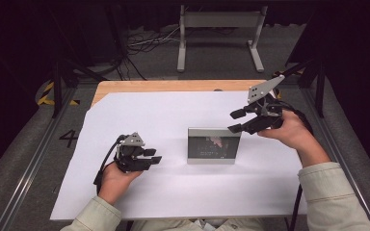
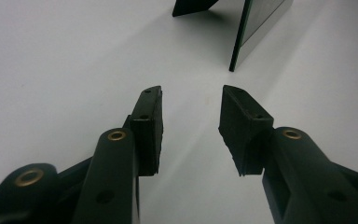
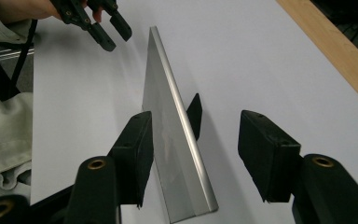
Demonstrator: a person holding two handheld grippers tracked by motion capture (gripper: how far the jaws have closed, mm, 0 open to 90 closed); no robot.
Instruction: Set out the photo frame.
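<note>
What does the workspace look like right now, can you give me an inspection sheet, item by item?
Surface: white sheet over a wooden table.
Job's things: silver picture frame standing upright mid-sheet on its black rear stand.
Clutter: nothing seen.
Grippers: left gripper open, low beside the frame; right gripper open, empty, at the frame's right end.
Cables: loose cables on the floor behind the table.
Surroundings: grey metal stand, dark room.

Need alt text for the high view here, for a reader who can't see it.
A silver picture frame stands upright on a white-covered table. The right gripper hovers open by its top right corner; the left gripper rests open to the frame's left.
</note>
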